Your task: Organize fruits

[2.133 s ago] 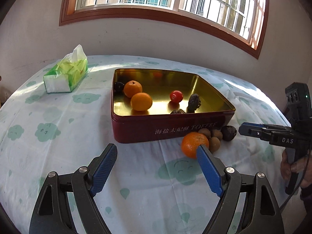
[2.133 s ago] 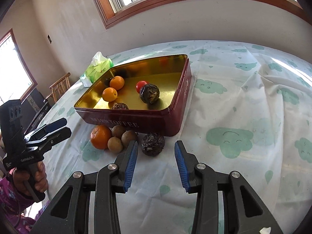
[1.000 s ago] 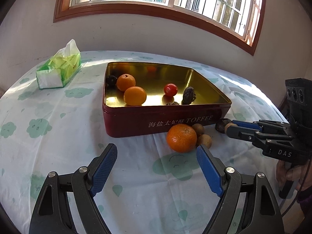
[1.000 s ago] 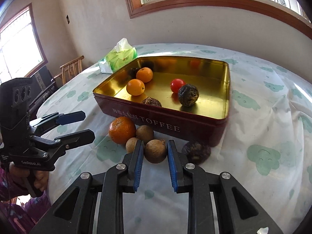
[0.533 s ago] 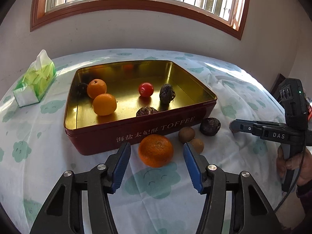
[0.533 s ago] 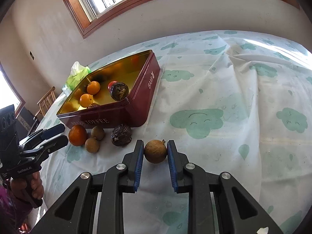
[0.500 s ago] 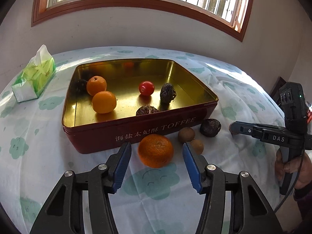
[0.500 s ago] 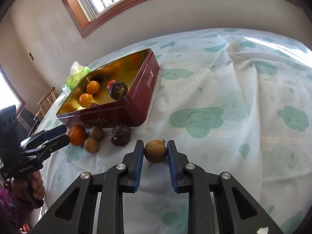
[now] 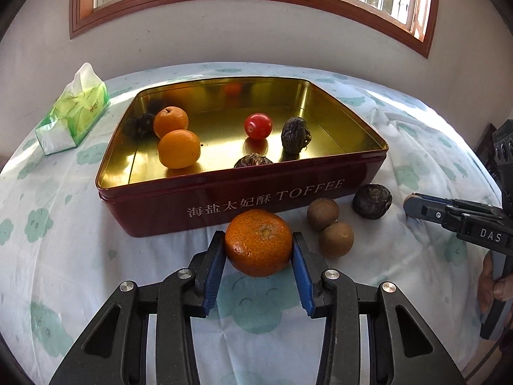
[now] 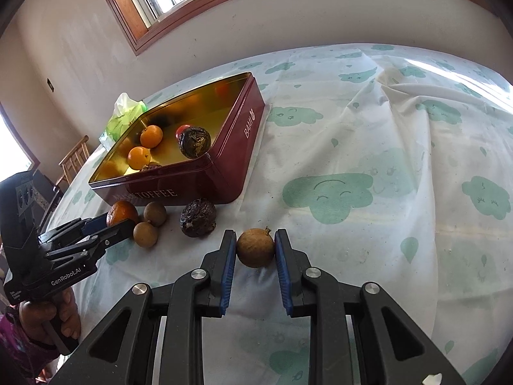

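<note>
A red toffee tin [image 9: 243,199] with a gold inside holds two oranges, a red tomato [image 9: 258,126] and dark wrinkled fruits. In front of it lies a tangerine [image 9: 258,250]. My left gripper [image 9: 258,235] is closing on it, and both blue pads touch its sides. Two small brown fruits [image 9: 323,214] and a dark wrinkled fruit [image 9: 372,205] lie to its right on the cloth. In the right wrist view my right gripper [image 10: 255,237] is shut on another small brown fruit [image 10: 255,247], to the right of that group.
A green tissue pack [image 9: 77,112] stands left of the tin. The cloud-print tablecloth [image 10: 384,176] is rumpled at the far right. A wooden chair [image 10: 75,157] stands beyond the table's left edge. A wall with a window rises behind the table.
My left gripper has come forward around the tangerine and its jaws have narrowed onto it. My right gripper has carried the brown fruit to the right, away from the other loose fruits.
</note>
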`<state>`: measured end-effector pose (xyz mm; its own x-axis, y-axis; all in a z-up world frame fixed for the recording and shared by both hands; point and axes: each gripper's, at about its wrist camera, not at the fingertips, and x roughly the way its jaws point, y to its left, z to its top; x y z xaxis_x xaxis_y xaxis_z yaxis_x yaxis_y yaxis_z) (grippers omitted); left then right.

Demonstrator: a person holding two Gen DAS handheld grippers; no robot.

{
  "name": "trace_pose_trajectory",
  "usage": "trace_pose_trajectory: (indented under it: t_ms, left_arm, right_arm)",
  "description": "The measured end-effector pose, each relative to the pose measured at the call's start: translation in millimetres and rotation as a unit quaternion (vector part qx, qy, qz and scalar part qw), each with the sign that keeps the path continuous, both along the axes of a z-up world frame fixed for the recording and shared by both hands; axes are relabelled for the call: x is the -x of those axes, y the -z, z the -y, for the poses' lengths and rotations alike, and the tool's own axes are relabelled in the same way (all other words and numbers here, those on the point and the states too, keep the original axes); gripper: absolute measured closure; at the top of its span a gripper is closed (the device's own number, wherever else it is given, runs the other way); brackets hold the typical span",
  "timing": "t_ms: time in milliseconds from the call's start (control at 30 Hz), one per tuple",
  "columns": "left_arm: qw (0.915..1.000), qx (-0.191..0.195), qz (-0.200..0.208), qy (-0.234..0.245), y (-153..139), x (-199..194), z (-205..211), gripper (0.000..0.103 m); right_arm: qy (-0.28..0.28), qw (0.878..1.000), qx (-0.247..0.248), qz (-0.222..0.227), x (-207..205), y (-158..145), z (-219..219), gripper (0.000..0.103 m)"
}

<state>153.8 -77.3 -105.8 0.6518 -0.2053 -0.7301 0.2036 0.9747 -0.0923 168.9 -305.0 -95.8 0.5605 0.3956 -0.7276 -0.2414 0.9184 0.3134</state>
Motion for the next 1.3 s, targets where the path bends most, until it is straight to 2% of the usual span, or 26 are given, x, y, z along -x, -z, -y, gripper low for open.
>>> trace_pose_trajectory:
  t_ms: [200,467,1300]
  left_arm:
    - [0.9991,0.031,-0.003,-0.027,-0.3,-2.2,-15.8,0.062]
    - [0.9978,0.047,0.012,-0.044,-4.6,3.5,-23.4,0.062]
    - [0.9978,0.036,0.011,-0.055,-4.0,2.6,-22.1,0.062]
  right_arm:
    - [0.001,1.0,0.018,0.004,0.4,-0.7,-4.4,0.081]
    - [0.002,0.999,0.037,0.007,-0.5,-1.2,-9.6,0.081]
    - [0.003,0.998,0.063,0.011,0.2,-1.9,-15.4,0.081]
